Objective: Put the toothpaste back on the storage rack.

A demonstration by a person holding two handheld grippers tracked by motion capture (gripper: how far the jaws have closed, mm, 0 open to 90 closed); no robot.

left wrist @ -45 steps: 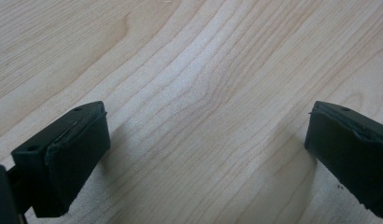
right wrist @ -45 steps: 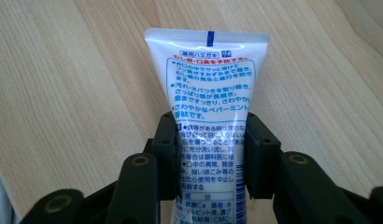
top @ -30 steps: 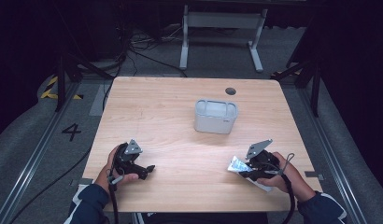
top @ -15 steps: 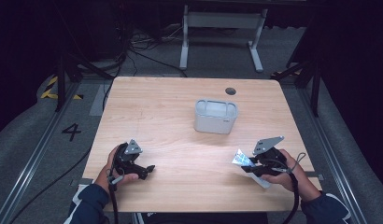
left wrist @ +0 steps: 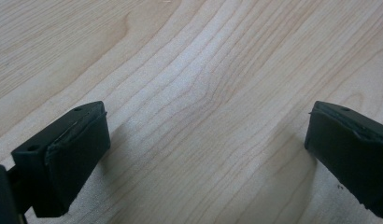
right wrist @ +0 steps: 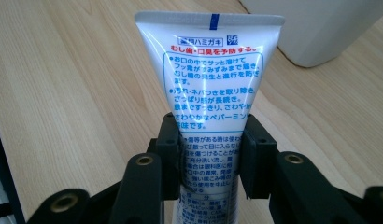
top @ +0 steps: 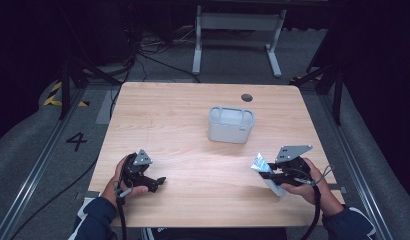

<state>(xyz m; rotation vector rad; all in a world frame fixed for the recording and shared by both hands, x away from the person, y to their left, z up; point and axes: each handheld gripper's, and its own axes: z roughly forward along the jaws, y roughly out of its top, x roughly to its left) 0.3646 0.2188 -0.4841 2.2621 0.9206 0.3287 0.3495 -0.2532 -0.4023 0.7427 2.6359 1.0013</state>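
Note:
A white toothpaste tube (right wrist: 212,74) with blue and red print is pinched between the jaws of my right gripper (right wrist: 209,156), its flat crimped end pointing away from the camera. In the high view the same tube (top: 259,165) sticks out to the left of the right gripper (top: 274,175), near the table's front right corner. My left gripper (top: 160,181) rests low at the front left of the table. Its jaws stand wide apart over bare wood, one black pad (left wrist: 73,154) at each side of the left gripper view, nothing between them.
A pale grey open bin (top: 231,124) stands right of the table's centre; its wall (right wrist: 315,28) rises just behind the tube. The wooden table (top: 183,130) has a dark round hole (top: 247,97) near its far edge. Metal floor rails and cables run beyond the table.
The right gripper has shifted slightly right and toward the front edge, carrying the tube. The left gripper has stayed put.

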